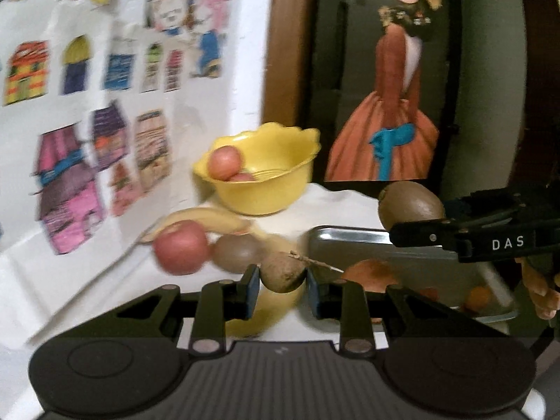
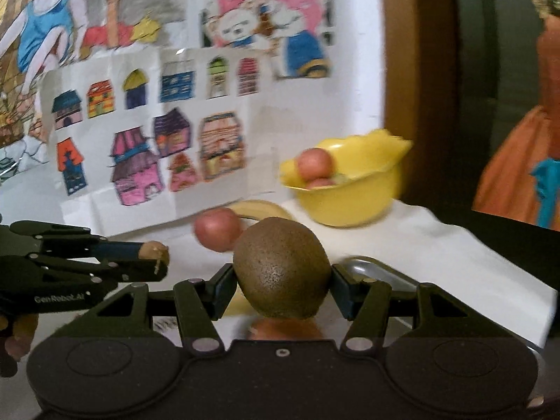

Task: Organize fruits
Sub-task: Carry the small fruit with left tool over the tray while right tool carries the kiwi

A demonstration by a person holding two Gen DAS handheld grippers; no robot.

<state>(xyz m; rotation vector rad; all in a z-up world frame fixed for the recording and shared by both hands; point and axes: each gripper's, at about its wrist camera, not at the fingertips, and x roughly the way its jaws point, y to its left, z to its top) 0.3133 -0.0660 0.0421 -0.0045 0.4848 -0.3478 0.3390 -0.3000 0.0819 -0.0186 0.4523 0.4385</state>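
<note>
My left gripper [image 1: 283,281] is shut on a small brown fruit [image 1: 282,271] with a dry stalk, held above the white cloth. From the right wrist view that gripper [image 2: 157,255] comes in from the left with the fruit [image 2: 154,249] at its tip. A large brown kiwi [image 2: 281,267] fills my right gripper [image 2: 281,281], which is shut on it. The same kiwi [image 1: 411,206] hangs over the metal tray [image 1: 346,239] in the left wrist view. A yellow bowl [image 1: 269,189] at the back holds two red apples [image 1: 224,161].
Loose on the cloth lie a red apple [image 1: 180,246], another kiwi [image 1: 238,252] and a banana [image 1: 206,222]. Orange-brown fruit [image 1: 371,273] sits in the tray. Paper drawings [image 1: 70,182] cover the wall on the left. A dark picture [image 1: 388,105] stands behind the tray.
</note>
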